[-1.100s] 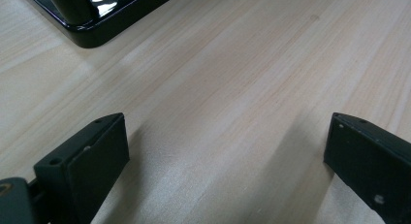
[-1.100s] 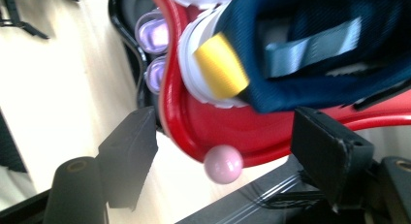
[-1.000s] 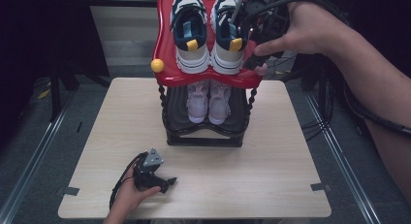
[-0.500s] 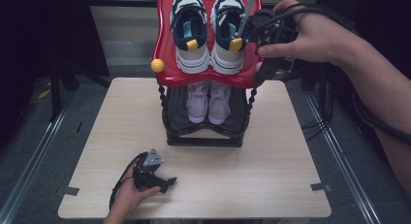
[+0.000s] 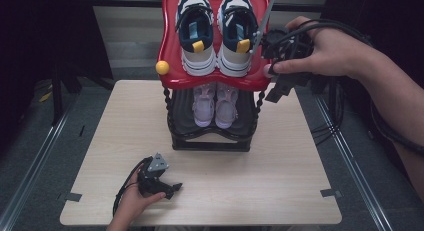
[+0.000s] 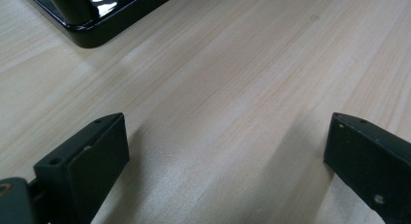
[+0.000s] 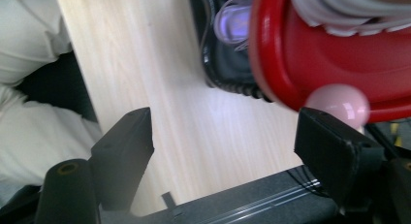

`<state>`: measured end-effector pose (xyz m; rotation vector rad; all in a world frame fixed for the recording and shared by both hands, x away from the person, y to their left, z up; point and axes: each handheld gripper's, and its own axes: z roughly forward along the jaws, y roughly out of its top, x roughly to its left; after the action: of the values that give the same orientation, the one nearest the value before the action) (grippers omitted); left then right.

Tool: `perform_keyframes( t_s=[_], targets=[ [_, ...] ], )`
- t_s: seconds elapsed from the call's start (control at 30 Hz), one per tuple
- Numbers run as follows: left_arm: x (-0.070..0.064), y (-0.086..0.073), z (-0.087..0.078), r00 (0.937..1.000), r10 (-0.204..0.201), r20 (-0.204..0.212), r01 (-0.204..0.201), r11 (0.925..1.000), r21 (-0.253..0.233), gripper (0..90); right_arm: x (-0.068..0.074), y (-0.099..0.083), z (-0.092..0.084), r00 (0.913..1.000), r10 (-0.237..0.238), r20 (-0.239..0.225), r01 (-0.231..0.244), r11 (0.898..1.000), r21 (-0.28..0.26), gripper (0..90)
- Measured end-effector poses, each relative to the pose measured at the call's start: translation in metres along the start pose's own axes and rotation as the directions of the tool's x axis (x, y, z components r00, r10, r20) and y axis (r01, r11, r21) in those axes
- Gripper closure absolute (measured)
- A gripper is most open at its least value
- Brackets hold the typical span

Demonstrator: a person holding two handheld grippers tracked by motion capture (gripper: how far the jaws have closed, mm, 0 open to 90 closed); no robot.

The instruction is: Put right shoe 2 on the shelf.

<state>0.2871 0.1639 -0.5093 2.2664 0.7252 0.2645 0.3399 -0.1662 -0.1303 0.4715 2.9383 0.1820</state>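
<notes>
A: Right tool (image 5: 274, 88) jaws apart, nothing in them, beside the red tray's (image 5: 172, 76) right edge by the pink knob (image 7: 338, 104).
B: Risk?
A: Bump the tray w/ a jaw, rack tips, sneakers (image 5: 216, 33) on the tray slide off.
B: Left tool (image 5: 170, 187)?
A: Jaws apart too, on bench (image 5: 300, 166) in front of tray.

Right gripper (image 5: 274, 91) lowered beside red shelf (image 5: 176, 77), seemingly nearing pink knob (image 7: 339, 104).

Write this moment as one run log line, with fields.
right gripper: open, beside red shelf | left gripper: open, on table | navy sneakers: on shelf
</notes>
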Motion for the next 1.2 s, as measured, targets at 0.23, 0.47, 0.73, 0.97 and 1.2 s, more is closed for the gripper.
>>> perform_keyframes(
  t_s=[0.23,0.47,0.73,0.97,1.2],
  targets=[
    [0.0,0.0,0.0,1.0,-0.001,-0.001,0.001,1.0,0.0,1.8,0.004,-0.001,0.004,0.9989,-0.015,-0.045,0.015,1.0,0.014,21.8],
    [0.0,0.0,0.0,1.0,0.005,-0.001,-0.005,1.0,0.001,1.8,0.009,-0.007,0.013,0.998,-0.019,-0.06,0.021,1.0,0.022,21.8],
    [0.0,0.0,0.0,1.0,0.002,0.001,-0.002,1.0,0.001,1.8,0.013,-0.021,0.027,0.9973,-0.005,-0.074,0.007,0.999,0.033,21.8],
    [0.0,0.0,0.0,1.0,0.0,0.003,0.0,1.0,0.0,1.8,0.016,-0.032,0.039,0.9963,0.001,-0.086,0.002,0.999,0.045,21.8],
    [0.0,0.0,0.0,1.0,0.003,-0.001,-0.003,1.0,0.001,1.8,0.019,-0.038,0.052,0.995,0.007,-0.099,-0.003,0.999,0.044,21.8]
  ],
)
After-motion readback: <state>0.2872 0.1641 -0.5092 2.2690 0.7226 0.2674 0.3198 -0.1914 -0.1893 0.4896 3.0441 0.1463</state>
